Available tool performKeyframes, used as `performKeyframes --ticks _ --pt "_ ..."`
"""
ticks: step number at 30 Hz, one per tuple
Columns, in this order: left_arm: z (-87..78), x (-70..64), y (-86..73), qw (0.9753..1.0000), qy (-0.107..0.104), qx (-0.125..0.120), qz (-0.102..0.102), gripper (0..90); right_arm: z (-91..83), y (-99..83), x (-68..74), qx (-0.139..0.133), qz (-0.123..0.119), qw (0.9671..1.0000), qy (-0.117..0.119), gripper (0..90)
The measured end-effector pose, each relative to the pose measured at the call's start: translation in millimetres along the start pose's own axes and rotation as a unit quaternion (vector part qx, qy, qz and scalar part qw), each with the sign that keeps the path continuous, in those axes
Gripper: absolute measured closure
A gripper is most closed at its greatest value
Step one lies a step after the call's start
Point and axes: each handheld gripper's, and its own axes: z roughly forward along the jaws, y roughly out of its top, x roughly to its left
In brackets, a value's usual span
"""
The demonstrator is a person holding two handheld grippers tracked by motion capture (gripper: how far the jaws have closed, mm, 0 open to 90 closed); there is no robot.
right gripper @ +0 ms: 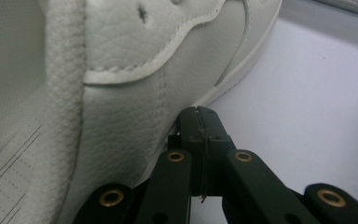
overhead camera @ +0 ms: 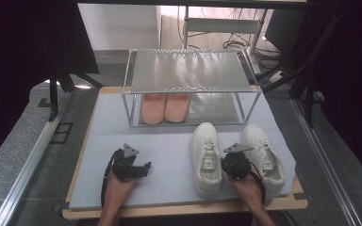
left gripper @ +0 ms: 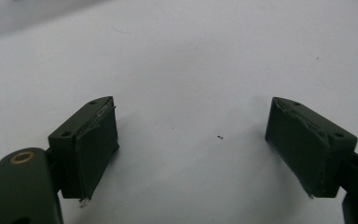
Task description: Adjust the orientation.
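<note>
The tabletop [overhead camera: 169, 141] is covered with a pale grey-blue mat and carries everything else. At its far side stands a metal shoe rack [overhead camera: 188, 70] with two shelves; the upper shelf is a ribbed silver sheet. On the lower shelf, at the left part, a pair of pink slippers [overhead camera: 165, 107] lies side by side, the two touching each other.

In front of the rack, on the right half of the mat, two white sneakers lie with the toes pointing to the rack. The left sneaker [overhead camera: 206, 157] and the right sneaker [overhead camera: 265, 155] are apart, and the right gripper [overhead camera: 235, 162] is between them, held by the person's right hand [overhead camera: 245, 183]. In the right gripper view its fingers [right gripper: 198, 126] are pressed together with nothing between them, and their tips lie just beside the leather side of the left sneaker [right gripper: 112, 93], near its sole.

The left gripper [overhead camera: 129, 165] rests low over the bare mat, well apart from both sneakers. In the left gripper view its fingers [left gripper: 93, 144] are spread wide over the bare mat.
</note>
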Motion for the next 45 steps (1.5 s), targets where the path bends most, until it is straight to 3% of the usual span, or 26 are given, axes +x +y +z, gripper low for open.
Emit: performKeyframes --ticks 10,23,36,42,45 --pt "0.0 0.0 0.0 1.0 0.0 0.0 0.0 16.9 8.5 2.9 -4.4 -0.018 0.008 0.9993 0.031 90.0" --pt "0.0 0.1 0.0 1.0 0.0 0.0 0.0 16.9 23.7 14.5 -2.0 -0.026 -0.006 0.9975 0.066 90.0" --pt "0.0 0.0 0.0 1.0 0.0 0.0 0.0 16.9 38.2 25.7 11.2 -0.034 -0.023 0.9942 0.099 90.0" --pt "0.0 0.1 0.0 1.0 0.0 0.0 0.0 16.9 47.4 32.7 23.7 -0.04 -0.034 0.992 0.114 90.0" --pt "0.0 0.0 0.0 1.0 0.0 0.0 0.0 16.9 49.5 35.2 28.1 -0.04 -0.044 0.9919 0.112 90.0"
